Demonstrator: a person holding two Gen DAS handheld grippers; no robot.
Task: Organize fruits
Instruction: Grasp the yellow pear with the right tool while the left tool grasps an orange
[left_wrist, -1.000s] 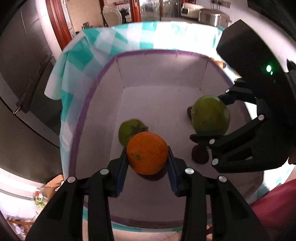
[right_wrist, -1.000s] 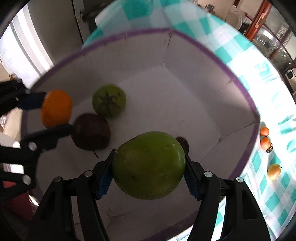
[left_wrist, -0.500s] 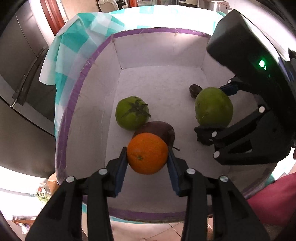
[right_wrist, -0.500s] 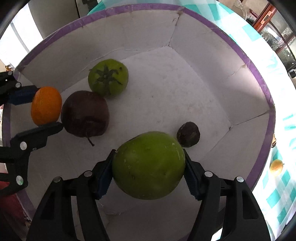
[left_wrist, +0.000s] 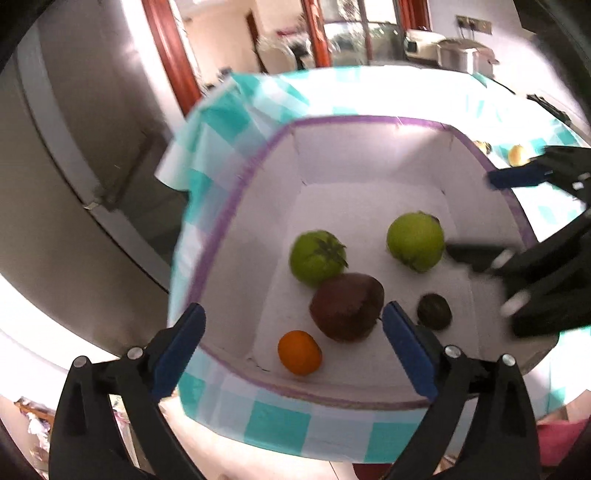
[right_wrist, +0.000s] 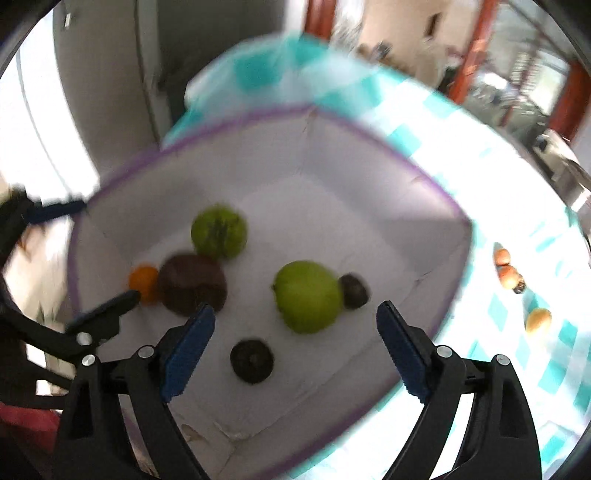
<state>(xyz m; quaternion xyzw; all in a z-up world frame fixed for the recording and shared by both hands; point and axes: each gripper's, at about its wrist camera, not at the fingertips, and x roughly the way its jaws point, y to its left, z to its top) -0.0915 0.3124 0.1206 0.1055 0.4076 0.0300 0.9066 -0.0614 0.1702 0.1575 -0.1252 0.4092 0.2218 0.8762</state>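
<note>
Once both grippers, left and right, had spread wide and empty, the orange and green fruit lay released in the box, leaving fruits on the cloth to collect.

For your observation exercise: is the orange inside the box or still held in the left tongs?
Inside the box. The orange rests on the box floor beside the dark red fruit, and the left tongs gape open, empty.

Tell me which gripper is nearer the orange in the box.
Left. The left gripper hangs open directly above the orange, which shows between its fingers. The right gripper is open over the box's other side, near the large green fruit.
</note>
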